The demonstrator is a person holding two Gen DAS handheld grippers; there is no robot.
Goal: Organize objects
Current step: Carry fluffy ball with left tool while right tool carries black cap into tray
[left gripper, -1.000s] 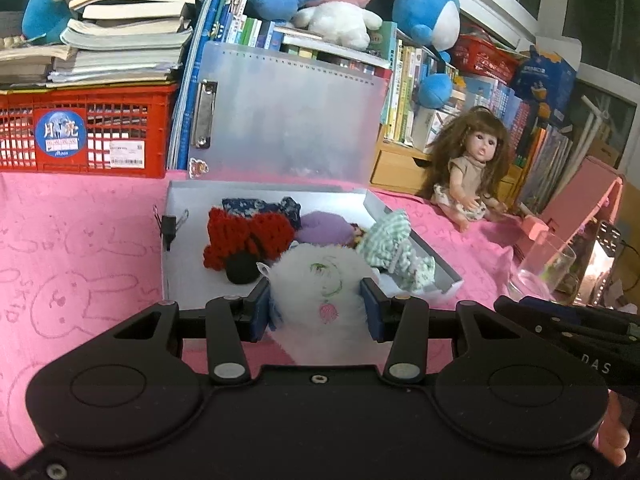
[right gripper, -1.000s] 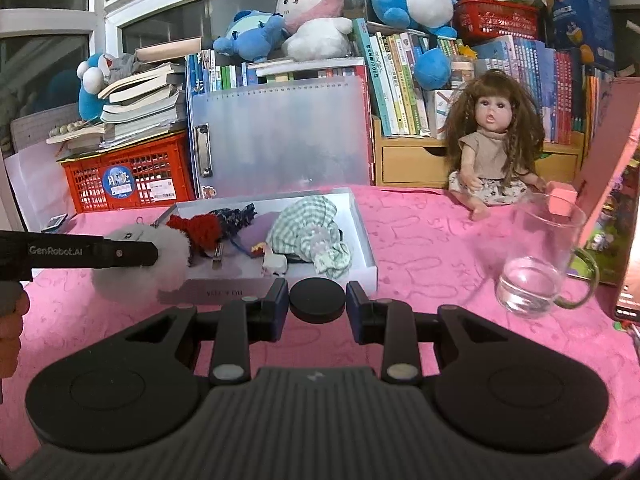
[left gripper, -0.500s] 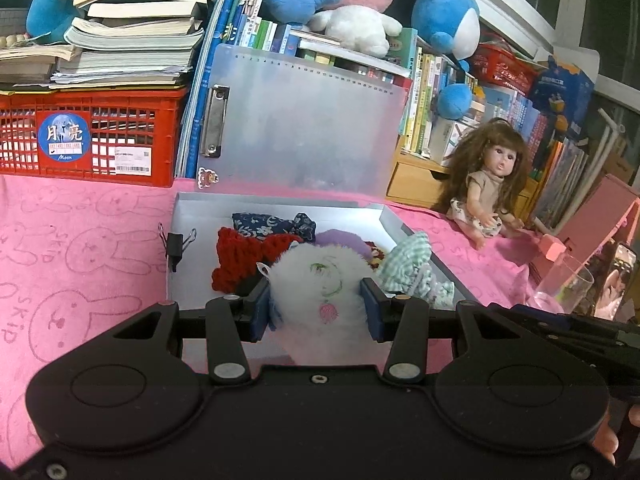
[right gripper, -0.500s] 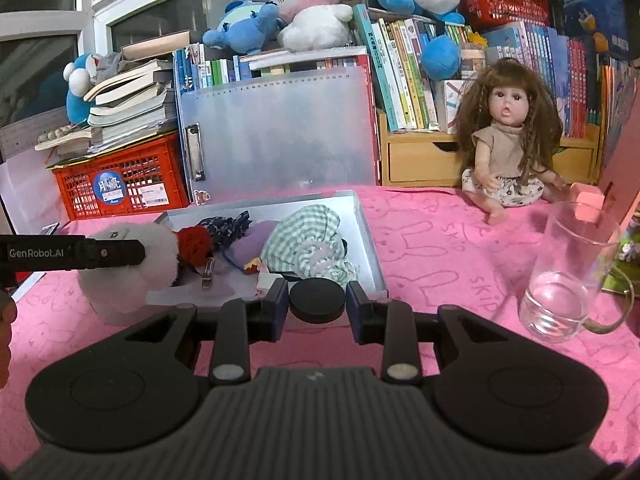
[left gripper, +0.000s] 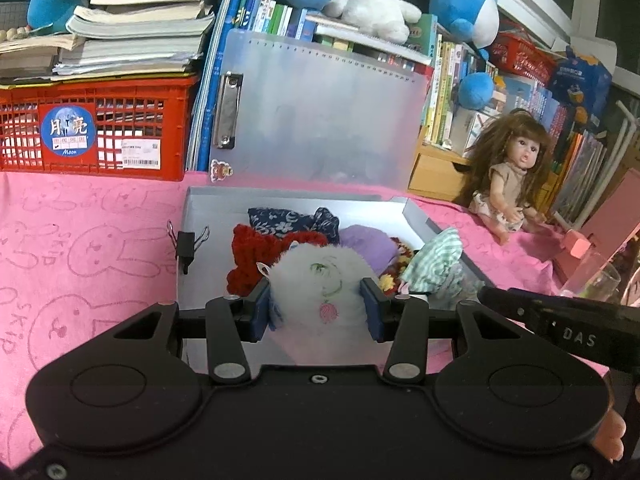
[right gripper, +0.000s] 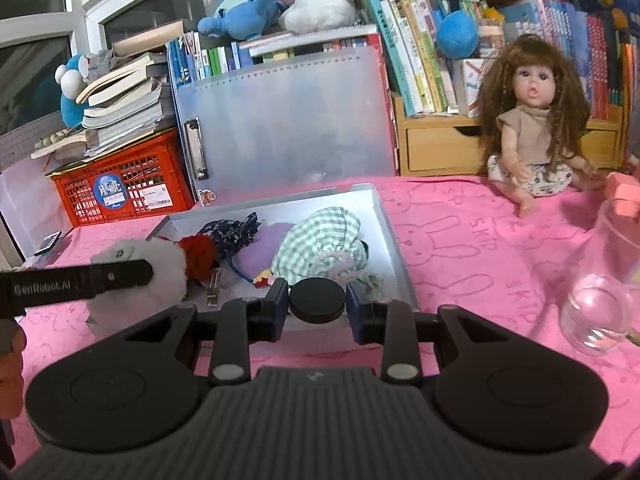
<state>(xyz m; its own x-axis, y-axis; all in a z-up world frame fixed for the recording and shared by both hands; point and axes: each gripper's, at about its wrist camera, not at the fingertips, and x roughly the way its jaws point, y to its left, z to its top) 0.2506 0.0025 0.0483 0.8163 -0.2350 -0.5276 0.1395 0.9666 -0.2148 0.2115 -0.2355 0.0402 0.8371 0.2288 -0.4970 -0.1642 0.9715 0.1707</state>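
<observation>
My left gripper [left gripper: 317, 309] is shut on a fluffy white pouch [left gripper: 320, 292] with a small pink embroidered motif, held over the near edge of a shallow white box [left gripper: 288, 200]. My right gripper [right gripper: 317, 306] is shut on a flat black round disc [right gripper: 317, 301], just before the box's near right corner [right gripper: 386, 224]. Inside the box lie a red knitted piece [left gripper: 256, 252], a dark blue floral cloth [left gripper: 288, 218], a purple pouch [left gripper: 368, 246] and a green checked cloth [right gripper: 320, 242]. The left gripper [right gripper: 80, 280] with the white pouch [right gripper: 160, 268] shows at the left of the right wrist view.
A black binder clip [left gripper: 186, 246] grips the box's left wall. Behind stand a translucent clipboard [left gripper: 320, 108], a red crate [left gripper: 92, 128] under stacked books, and plush toys. A doll [right gripper: 536, 120] sits at the right; a glass mug [right gripper: 604, 292] stands on the pink cloth [right gripper: 460, 248].
Both grippers have moved forward toward the box with their loads; the box and the doll look larger and nearer. Neither grip has changed.
</observation>
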